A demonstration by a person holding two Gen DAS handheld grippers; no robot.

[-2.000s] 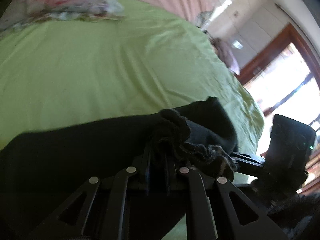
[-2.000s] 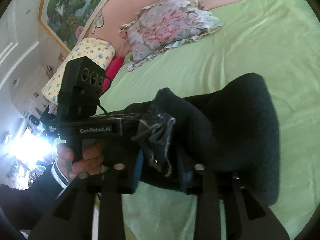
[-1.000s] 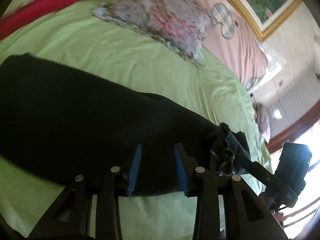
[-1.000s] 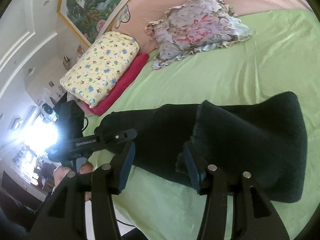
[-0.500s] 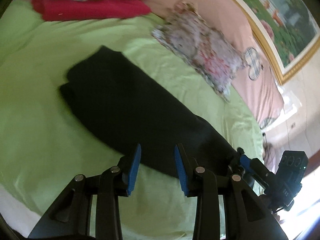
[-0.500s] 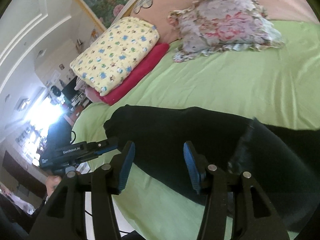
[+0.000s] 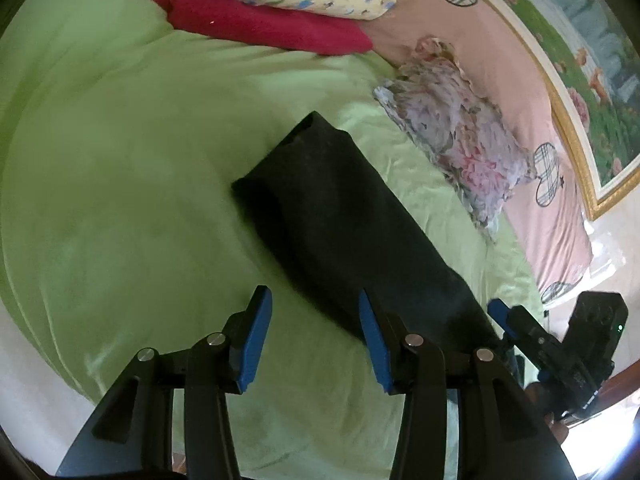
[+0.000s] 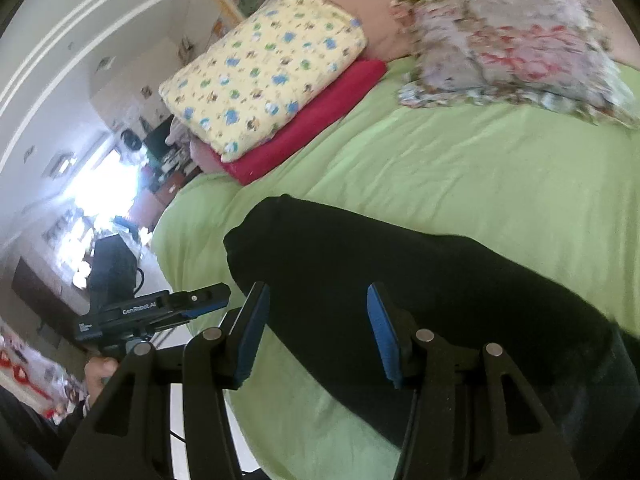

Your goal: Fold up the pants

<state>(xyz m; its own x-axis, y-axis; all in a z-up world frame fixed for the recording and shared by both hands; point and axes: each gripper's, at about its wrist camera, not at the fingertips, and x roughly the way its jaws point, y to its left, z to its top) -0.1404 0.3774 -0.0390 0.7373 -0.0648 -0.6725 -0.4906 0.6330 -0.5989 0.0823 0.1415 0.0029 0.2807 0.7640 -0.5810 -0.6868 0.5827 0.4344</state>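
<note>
The black pants (image 7: 344, 216) lie folded into a long strip on the green bed sheet (image 7: 120, 160). They also show in the right wrist view (image 8: 400, 280). My left gripper (image 7: 316, 336) is open and empty, above the sheet at the strip's near edge. My right gripper (image 8: 318, 332) is open and empty, just above the pants near their left end. The right gripper also shows in the left wrist view (image 7: 500, 314), at the strip's far right end. The left gripper shows in the right wrist view (image 8: 200, 300), off the bed's left edge.
A floral pillow (image 7: 452, 136) lies beyond the pants. A yellow patterned pillow (image 8: 264, 68) sits on a red folded blanket (image 8: 312, 120) at the bed's head. A pink headboard (image 7: 500, 80) and a framed painting (image 7: 580, 60) stand behind. The bed edge (image 8: 192, 248) drops at left.
Both grippers let go of the pants' bunched end and opened. They pulled up and back, and the pants now lie flat as a long strip on the sheet.
</note>
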